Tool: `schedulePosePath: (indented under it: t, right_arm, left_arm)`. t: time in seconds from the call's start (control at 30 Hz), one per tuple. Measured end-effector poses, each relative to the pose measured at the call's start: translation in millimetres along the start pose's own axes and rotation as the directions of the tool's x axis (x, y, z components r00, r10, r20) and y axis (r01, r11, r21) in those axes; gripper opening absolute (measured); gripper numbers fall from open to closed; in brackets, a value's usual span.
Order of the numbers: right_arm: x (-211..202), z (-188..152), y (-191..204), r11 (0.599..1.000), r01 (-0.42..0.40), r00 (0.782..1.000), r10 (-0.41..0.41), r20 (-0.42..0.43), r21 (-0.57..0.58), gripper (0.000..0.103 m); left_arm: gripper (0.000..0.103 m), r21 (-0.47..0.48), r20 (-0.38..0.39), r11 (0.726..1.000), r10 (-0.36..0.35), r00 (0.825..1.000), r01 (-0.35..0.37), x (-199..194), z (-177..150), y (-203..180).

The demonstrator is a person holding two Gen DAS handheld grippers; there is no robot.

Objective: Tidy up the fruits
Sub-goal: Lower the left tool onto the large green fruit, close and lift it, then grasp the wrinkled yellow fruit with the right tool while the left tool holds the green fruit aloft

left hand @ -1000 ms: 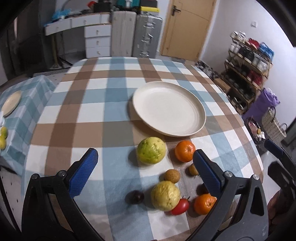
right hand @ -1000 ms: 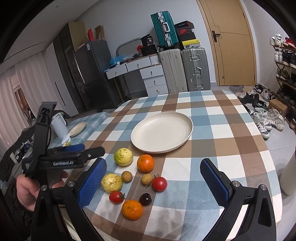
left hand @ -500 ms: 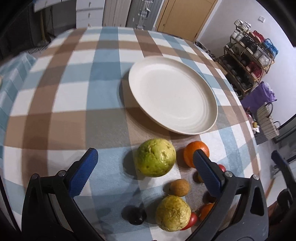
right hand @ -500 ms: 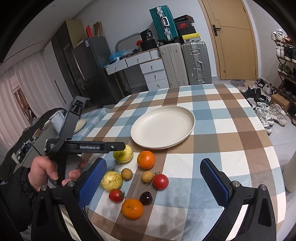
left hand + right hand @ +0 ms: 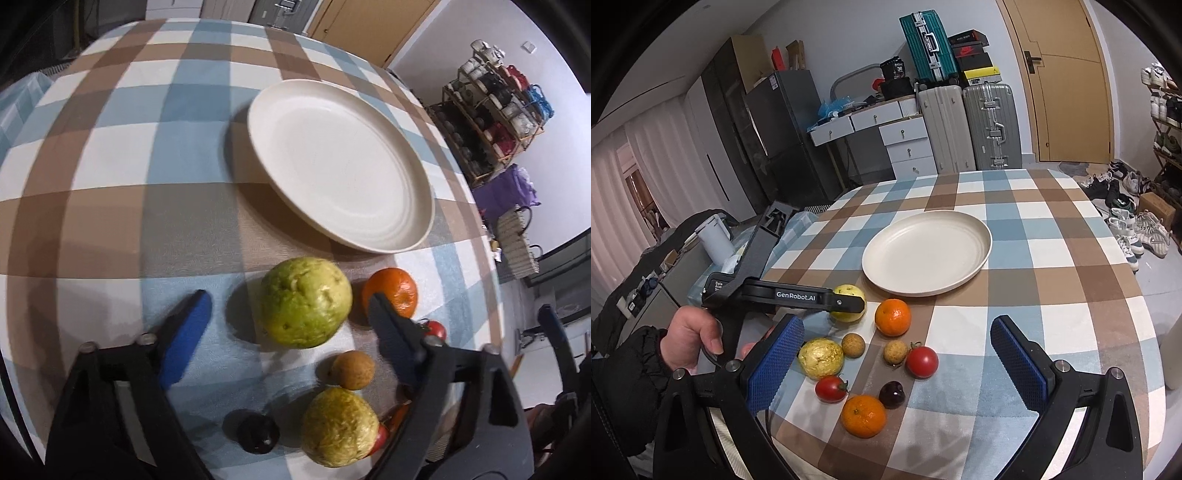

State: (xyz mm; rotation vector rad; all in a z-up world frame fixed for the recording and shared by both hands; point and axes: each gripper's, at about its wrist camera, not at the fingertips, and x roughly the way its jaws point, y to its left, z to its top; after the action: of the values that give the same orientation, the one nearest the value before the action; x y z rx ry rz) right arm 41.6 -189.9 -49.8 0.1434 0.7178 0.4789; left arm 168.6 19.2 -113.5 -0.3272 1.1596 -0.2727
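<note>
Your left gripper [image 5: 284, 312] and right gripper [image 5: 897, 354] are spread over the checked tablecloth [image 5: 1052, 280]; suitcases [image 5: 967, 125] line the wall.

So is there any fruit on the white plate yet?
No, the white plate is bare; all the fruit, like the orange, lies on the tablecloth.

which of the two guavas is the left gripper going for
The greener guava nearest the plate; the open left gripper straddles it. The yellower guava lies nearer the table edge.

Loose fruits [image 5: 871, 354] beside bare white plate [image 5: 982, 254]
</note>
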Motion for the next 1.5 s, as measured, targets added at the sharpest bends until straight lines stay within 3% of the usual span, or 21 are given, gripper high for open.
schedulePosePath:
  t: [0.1, 0.13, 0.17, 0.6, 0.67, 0.8, 1.2, 1.5]
  right_arm:
    - [0.7, 0.0, 1.0, 1.000, 0.000, 1.000, 0.000, -0.005, -0.003, 0.103]
    - [0.7, -0.2, 1.1, 1.000, 0.000, 1.000, 0.000, -0.005, -0.003, 0.103]
    - [0.8, -0.2, 1.3, 1.000, 0.001, 1.000, -0.001, -0.004, -0.004, 0.103]
    - [3.4, -3.3, 0.8, 1.000, -0.008, 1.000, 0.008, -0.015, -0.006, 0.103]
    - [7.8, -4.7, 1.2, 0.998, -0.058, 0.997, 0.059, -0.040, 0.010, 0.103]
    - [19.5, -8.1, 0.9, 0.988, -0.140, 0.984, 0.146, -0.099, 0.061, 0.103]
    - [59.4, -18.2, 38.2, 0.972, -0.226, 0.945, 0.235, -0.227, 0.063, 0.103]
    - [96.7, -28.7, 69.2, 0.973, -0.229, 0.922, 0.226, -0.316, 0.027, 0.103]
  left_arm:
    - [0.068, 0.002, 0.007, 1.000, -0.009, 1.000, 0.009, -0.4, -0.3, -1.3]
    - [0.053, 0.003, 0.003, 1.000, -0.022, 1.000, 0.022, -0.5, -0.4, -1.4]
    - [0.048, -0.002, -0.009, 0.999, -0.044, 0.999, 0.044, 0.7, -0.4, -1.1]
    - [0.047, -0.020, 0.071, 0.996, -0.084, 0.994, 0.086, -29.3, -2.8, 2.0]
    - [0.047, -0.010, 0.093, 0.995, -0.102, 0.990, 0.103, -38.9, -4.6, 3.0]
    - [0.047, 0.007, 0.148, 0.993, -0.115, 0.982, 0.115, -62.3, -8.1, 4.8]
    - [0.047, 0.020, 0.300, 0.993, -0.121, 0.946, 0.120, -126.8, -17.2, 17.9]
    - [0.047, 0.022, 0.332, 0.992, -0.128, 0.935, 0.128, -146.0, -21.7, 24.7]
